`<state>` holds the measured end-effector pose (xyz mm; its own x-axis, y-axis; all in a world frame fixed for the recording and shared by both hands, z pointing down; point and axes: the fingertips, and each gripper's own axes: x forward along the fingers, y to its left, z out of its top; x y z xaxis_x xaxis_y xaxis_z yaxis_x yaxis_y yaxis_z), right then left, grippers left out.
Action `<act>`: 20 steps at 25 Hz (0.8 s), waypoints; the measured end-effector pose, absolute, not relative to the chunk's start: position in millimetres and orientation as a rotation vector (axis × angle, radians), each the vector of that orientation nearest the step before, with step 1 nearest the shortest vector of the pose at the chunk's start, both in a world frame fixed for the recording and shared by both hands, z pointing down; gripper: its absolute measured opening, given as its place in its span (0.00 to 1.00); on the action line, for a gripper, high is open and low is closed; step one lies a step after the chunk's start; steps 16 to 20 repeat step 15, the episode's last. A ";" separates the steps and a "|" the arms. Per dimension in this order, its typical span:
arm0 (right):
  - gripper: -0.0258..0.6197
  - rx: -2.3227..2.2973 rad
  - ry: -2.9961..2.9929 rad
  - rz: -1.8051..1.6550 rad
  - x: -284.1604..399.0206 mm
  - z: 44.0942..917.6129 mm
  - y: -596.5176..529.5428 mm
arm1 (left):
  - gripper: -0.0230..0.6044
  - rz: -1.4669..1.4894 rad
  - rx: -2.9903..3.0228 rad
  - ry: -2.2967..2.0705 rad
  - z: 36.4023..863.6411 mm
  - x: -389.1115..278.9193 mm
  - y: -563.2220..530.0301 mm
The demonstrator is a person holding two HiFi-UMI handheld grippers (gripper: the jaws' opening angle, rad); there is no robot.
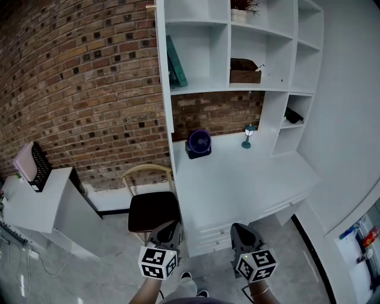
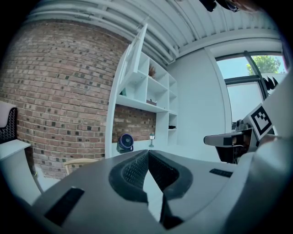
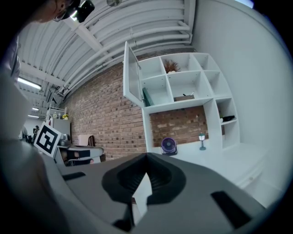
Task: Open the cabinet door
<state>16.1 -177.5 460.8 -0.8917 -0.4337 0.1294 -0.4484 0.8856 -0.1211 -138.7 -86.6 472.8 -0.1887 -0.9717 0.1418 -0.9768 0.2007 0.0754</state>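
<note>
Left gripper [image 1: 168, 230] and right gripper [image 1: 241, 231], jaws together and empty, sit low; the upright cabinet door [image 3: 131, 75] hangs open high ahead, leftward.

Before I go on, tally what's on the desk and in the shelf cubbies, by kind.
Fan: 1
Small lamp: 1
Teal book: 1
Brown box: 1
Potted plant: 1
Black object, too small to identify: 1
Total: 6
</note>
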 end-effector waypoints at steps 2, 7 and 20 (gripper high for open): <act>0.04 0.701 -2.950 0.229 19.1 462.7 -176.0 | 0.04 0.052 1.895 -2.296 475.6 -135.6 -84.9; 0.04 0.697 -2.956 0.243 23.1 465.4 -172.6 | 0.04 0.022 1.891 -2.293 477.4 -130.4 -84.5; 0.04 0.695 -2.958 0.260 25.9 462.9 -164.5 | 0.04 -0.001 1.914 -2.270 473.1 -121.4 -85.7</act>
